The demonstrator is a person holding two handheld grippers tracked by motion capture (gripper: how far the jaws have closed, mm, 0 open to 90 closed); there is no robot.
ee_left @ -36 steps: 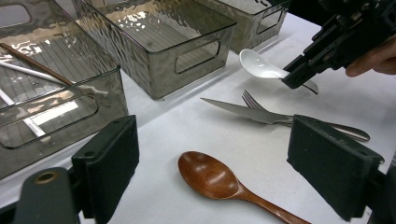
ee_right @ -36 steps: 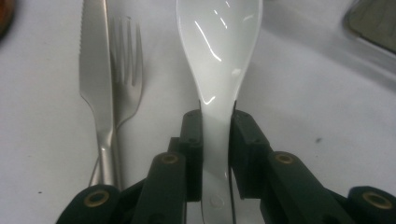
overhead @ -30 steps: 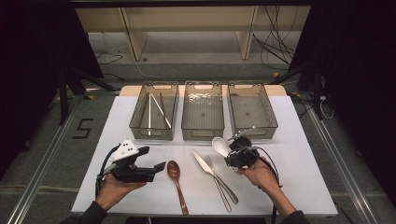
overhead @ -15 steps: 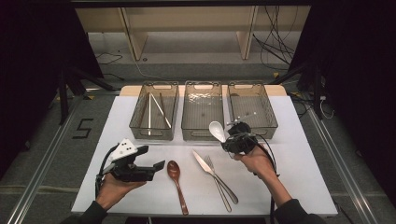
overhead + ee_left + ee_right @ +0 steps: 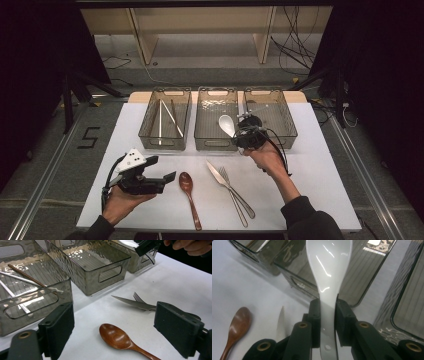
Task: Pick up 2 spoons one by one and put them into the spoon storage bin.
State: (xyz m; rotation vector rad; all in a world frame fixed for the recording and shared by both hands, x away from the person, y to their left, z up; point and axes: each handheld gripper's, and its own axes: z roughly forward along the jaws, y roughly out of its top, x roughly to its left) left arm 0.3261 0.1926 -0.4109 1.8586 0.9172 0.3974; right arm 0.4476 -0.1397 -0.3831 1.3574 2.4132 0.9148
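Observation:
My right gripper (image 5: 241,134) is shut on the handle of a white ceramic spoon (image 5: 226,124). It holds the spoon in the air, with the bowl over the front right part of the middle bin (image 5: 215,100). In the right gripper view the pads (image 5: 315,312) clamp the white spoon (image 5: 329,265) on both sides, bowl pointing away. My left gripper (image 5: 162,168) rests low at the table's front left, open, nothing between its jaws. Beyond it lie a wooden spoon (image 5: 117,337), a knife (image 5: 132,303) and a fork (image 5: 137,297).
Three smoky clear bins stand in a row at the back. The left bin (image 5: 165,142) holds chopsticks (image 5: 167,115), and the right bin (image 5: 280,117) is next to my right hand. The wooden spoon (image 5: 189,192), knife (image 5: 222,177) and fork (image 5: 235,192) lie on the white table (image 5: 320,170).
My right gripper has risen and moved away from me with the white spoon, from beside the knife to over the middle bin. The left gripper has stayed put.

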